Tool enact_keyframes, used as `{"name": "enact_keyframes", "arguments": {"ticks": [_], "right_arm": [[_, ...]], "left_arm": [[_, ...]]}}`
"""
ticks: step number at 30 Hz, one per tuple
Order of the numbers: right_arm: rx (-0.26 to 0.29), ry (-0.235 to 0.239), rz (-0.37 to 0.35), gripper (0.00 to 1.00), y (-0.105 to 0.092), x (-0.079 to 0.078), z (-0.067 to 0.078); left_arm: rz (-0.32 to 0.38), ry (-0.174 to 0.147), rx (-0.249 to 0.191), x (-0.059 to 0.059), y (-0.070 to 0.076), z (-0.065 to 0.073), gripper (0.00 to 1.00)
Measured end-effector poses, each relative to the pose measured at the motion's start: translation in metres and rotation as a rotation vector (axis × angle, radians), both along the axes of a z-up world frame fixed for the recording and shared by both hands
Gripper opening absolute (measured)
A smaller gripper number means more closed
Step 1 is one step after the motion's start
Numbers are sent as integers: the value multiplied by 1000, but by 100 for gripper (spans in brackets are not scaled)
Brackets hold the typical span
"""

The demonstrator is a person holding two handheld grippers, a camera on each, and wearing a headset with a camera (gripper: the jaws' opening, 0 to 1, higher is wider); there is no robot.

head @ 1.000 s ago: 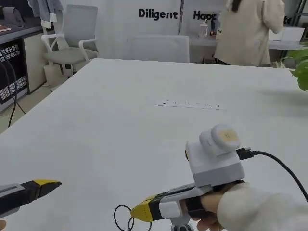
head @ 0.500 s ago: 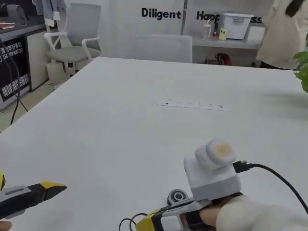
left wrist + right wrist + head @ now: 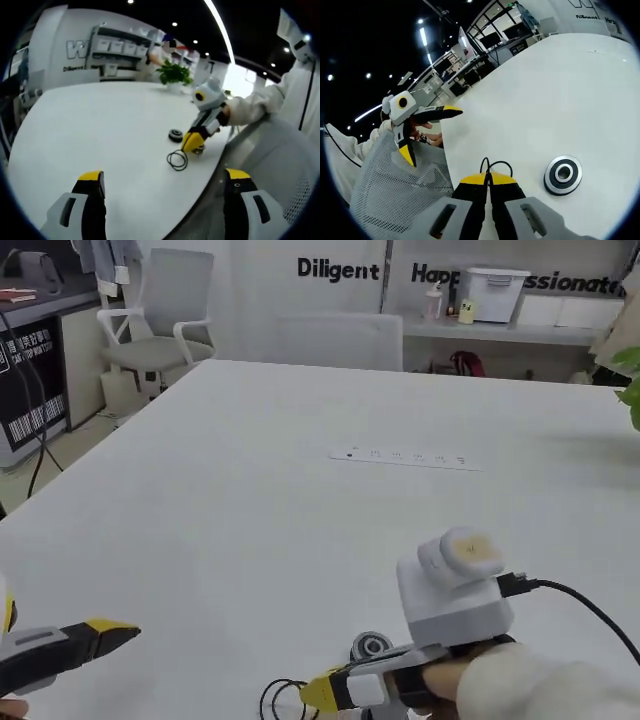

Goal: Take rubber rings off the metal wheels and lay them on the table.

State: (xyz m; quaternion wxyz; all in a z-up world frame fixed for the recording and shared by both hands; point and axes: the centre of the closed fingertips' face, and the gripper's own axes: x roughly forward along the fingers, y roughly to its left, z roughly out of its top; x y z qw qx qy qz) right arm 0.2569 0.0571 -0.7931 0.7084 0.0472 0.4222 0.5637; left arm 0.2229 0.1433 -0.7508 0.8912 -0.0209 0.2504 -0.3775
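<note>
A small metal wheel [image 3: 371, 646] with a dark rim lies flat on the white table [image 3: 300, 520], also in the right gripper view [image 3: 563, 174]. My right gripper [image 3: 318, 693] is shut just to its left, and thin black rubber rings [image 3: 280, 700] loop out from its yellow tips [image 3: 488, 176]. The left gripper view shows those rings [image 3: 176, 160] on the table by the right gripper's tip, with the wheel [image 3: 175, 135] behind. My left gripper [image 3: 165, 175] is open wide and holds nothing. It hovers near the table's edge [image 3: 70, 645], well left of the rings.
A flush socket strip [image 3: 405, 457] sits in the table's middle. Office chairs [image 3: 165, 315] stand beyond the far edge, and a green plant [image 3: 630, 380] stands at the right. A cable [image 3: 585, 605] trails from the right gripper.
The right gripper has drawn back along the table with the rings at its tip, so the wheel now shows beside it. A person at the back walked off to the right.
</note>
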Motion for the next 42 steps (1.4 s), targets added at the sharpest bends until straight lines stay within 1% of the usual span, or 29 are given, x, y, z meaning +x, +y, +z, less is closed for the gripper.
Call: {"name": "enact_keyframes", "arguments": {"ticks": [4, 12, 17, 22, 24, 27, 28, 29, 31, 34, 35, 36, 38, 40, 41, 42], "right_arm": [[-15, 1, -7, 0, -2, 1, -3], [-38, -23, 5, 1, -3, 1, -6], [-54, -47, 10, 2, -5, 4, -6], [-52, -77, -1, 3, -9, 10, 0], [-49, -107, -9, 3, -11, 16, 5], [-35, -131, -22, 4, -13, 22, 11], [-28, -150, -33, 4, -16, 27, 16], [-27, -156, -36, 4, -16, 28, 17], [-22, -189, -52, 4, -21, 37, 23], [-16, -221, -74, 5, -28, 45, 29], [-16, -232, -80, 5, -30, 48, 31], [-18, -242, -85, 5, -32, 50, 32], [-17, -267, -105, 5, -38, 57, 37], [-7, -274, -128, 6, -44, 63, 41], [0, -276, -147, 6, -48, 67, 43], [1, -277, -153, 6, -49, 68, 43]], "left_arm": [[4, 2, -2, 0, 0, 0, 100], [6, 6, -2, 0, 0, -1, 100], [8, 9, -3, 0, 1, -1, 100], [11, 10, 0, 0, 1, -1, 100], [10, 11, 1, 0, 1, -1, 100], [1, 7, 12, 0, 1, -1, 100], [-3, 5, 16, 0, 0, -1, 100], [-4, 4, 18, 0, 0, -1, 100], [-9, -6, 21, 1, 0, 1, 100], [-23, -9, 21, 1, -2, 4, 100], [-35, -9, 27, 0, -3, 4, 100], [-52, -13, 43, -1, -5, 5, 100], [-76, -27, 68, 0, -6, 8, 100], [-90, -35, 69, 1, -8, 15, 100], [-98, -44, 67, 4, -9, 21, 100], [-100, -49, 67, 5, -9, 24, 100]]}}
